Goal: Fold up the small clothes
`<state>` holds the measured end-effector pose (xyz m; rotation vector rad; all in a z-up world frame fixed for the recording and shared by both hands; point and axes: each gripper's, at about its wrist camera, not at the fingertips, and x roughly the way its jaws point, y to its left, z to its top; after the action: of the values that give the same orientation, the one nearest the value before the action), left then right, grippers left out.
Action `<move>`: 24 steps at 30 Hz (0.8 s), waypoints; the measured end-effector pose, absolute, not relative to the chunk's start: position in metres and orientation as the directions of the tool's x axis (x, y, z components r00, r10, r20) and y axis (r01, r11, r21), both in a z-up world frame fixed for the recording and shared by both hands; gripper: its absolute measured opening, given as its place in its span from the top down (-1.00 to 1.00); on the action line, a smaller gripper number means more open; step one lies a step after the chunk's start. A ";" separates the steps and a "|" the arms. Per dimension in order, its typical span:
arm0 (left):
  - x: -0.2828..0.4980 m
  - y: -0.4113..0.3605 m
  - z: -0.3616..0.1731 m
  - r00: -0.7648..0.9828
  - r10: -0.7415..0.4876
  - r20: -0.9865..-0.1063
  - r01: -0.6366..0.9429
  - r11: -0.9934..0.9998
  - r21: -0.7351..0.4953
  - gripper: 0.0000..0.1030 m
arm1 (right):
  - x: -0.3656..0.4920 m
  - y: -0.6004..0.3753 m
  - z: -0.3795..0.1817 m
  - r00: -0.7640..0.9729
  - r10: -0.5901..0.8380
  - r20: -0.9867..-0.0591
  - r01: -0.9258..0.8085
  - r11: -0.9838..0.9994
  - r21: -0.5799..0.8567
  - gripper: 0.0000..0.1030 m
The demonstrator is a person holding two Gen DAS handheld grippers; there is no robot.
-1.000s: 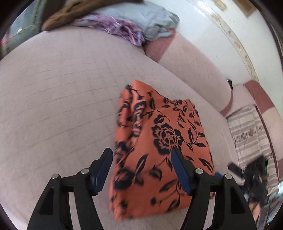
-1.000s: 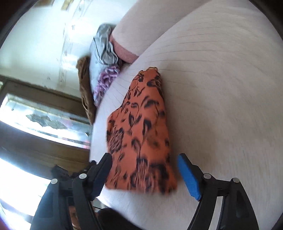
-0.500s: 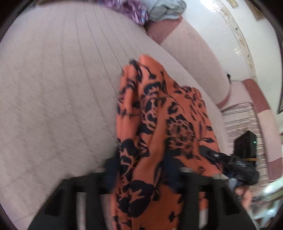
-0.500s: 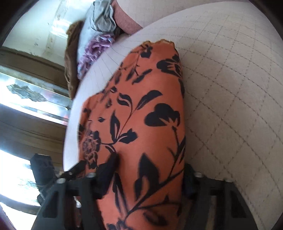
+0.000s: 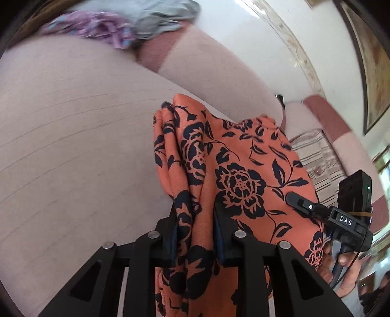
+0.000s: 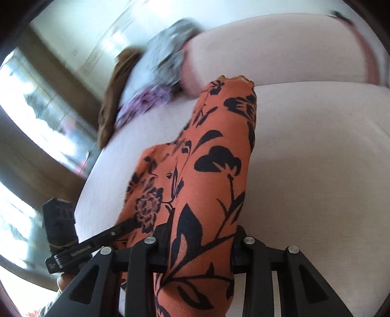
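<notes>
- Gripping a bunched fold of the orange floral garment [image 5: 243, 175], left claw [image 5: 195, 234] with jaws closing, cloth pinched between the two black fingers [image 5: 170, 231].
- Closing likewise, right claw [image 6: 199, 246], a thick roll of the same garment [image 6: 214, 170] filling the gap between its jaws and pressed by both.
- Lying across a pale pink quilted sofa seat [image 5: 73, 146], orange fabric with black flowers and leaves, near end gathered up into both claws, far end resting close to the back cushion [image 5: 219, 78].
- Seen from the left wrist: right-hand tool [image 5: 341, 219] at the right edge of the garment, black body marked DAS, fingers of the person's hand [image 5: 341, 263] wrapped around its handle.
- Seen from the right wrist: left-hand tool [image 6: 73, 251] at lower left, black, touching the garment's left edge.
- Heaped at the far end of the sofa: purple patterned cloth [image 5: 97, 31], grey cloth [image 5: 158, 17], and a brown cloth [image 6: 112, 97] beside them, well apart from the orange garment.
- Spread over the seat to the right in the left wrist view, striped cloth [image 5: 316, 156].
- Blurred in both views, the pile of clothes at the back; sharp, the orange fabric near the claws.
- Behind the sofa, white wall [image 5: 256, 31]; bright window [image 6: 29, 109] at the left of the right wrist view.
</notes>
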<state>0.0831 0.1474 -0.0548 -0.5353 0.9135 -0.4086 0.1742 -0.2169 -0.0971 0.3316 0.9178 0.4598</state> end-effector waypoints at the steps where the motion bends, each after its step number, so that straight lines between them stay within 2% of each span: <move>1: 0.091 0.130 -0.062 0.538 -0.509 -0.672 0.095 0.828 -0.552 0.31 | 0.178 -0.240 -0.108 0.538 0.519 -0.664 -0.209 0.846 0.491 0.25; 2: 0.098 0.117 -0.072 0.500 -0.487 -0.716 0.081 0.849 -0.521 0.31 | 0.183 -0.252 -0.119 0.540 0.519 -0.663 -0.195 0.843 0.501 -0.04; 3: 0.103 0.108 -0.083 0.448 -0.474 -0.758 0.063 0.862 -0.503 0.21 | 0.190 -0.268 -0.139 0.525 0.499 -0.689 -0.148 0.851 0.504 -0.18; 5: 0.097 0.109 -0.084 0.455 -0.480 -0.750 0.052 0.855 -0.515 0.11 | 0.193 -0.297 -0.174 0.493 0.408 -0.768 0.006 0.882 0.472 -0.18; 6: 0.091 0.114 -0.079 0.468 -0.474 -0.746 0.054 0.858 -0.512 0.08 | 0.186 -0.309 -0.182 0.498 0.407 -0.765 0.030 0.874 0.485 -0.19; 7: 0.085 0.119 -0.073 0.472 -0.480 -0.740 0.057 0.854 -0.518 0.08 | 0.175 -0.320 -0.183 0.526 0.445 -0.725 0.020 0.846 0.533 -0.21; 11: 0.062 0.136 -0.063 0.505 -0.471 -0.723 0.058 0.854 -0.516 0.08 | 0.146 -0.321 -0.159 0.580 0.426 -0.695 -0.034 0.865 0.501 -0.23; 14: 0.061 0.133 -0.087 0.429 -0.407 -0.806 0.044 0.901 -0.431 0.11 | 0.128 -0.302 -0.136 0.618 0.440 -0.652 -0.114 0.870 0.479 -0.23; 18: 0.049 0.135 -0.066 0.467 -0.393 -0.792 0.037 0.904 -0.426 0.13 | 0.106 -0.282 -0.126 0.605 0.497 -0.622 -0.164 0.843 0.513 -0.23; 20: 0.047 0.137 -0.042 0.505 -0.414 -0.758 0.072 0.895 -0.441 0.06 | 0.088 -0.270 -0.129 0.604 0.506 -0.615 -0.183 0.840 0.511 -0.29; 22: 0.060 0.135 -0.020 0.551 -0.432 -0.714 0.113 0.886 -0.449 -0.12 | 0.082 -0.250 -0.136 0.593 0.496 -0.635 -0.199 0.854 0.481 -0.29; 24: 0.085 0.129 -0.013 0.545 -0.439 -0.715 0.126 0.885 -0.448 -0.12 | 0.075 -0.242 -0.144 0.584 0.488 -0.648 -0.193 0.859 0.474 -0.29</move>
<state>0.0851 0.1293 -0.0128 -0.3664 0.9404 -0.3436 0.0754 -0.2424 -0.1440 0.3750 0.8609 0.4080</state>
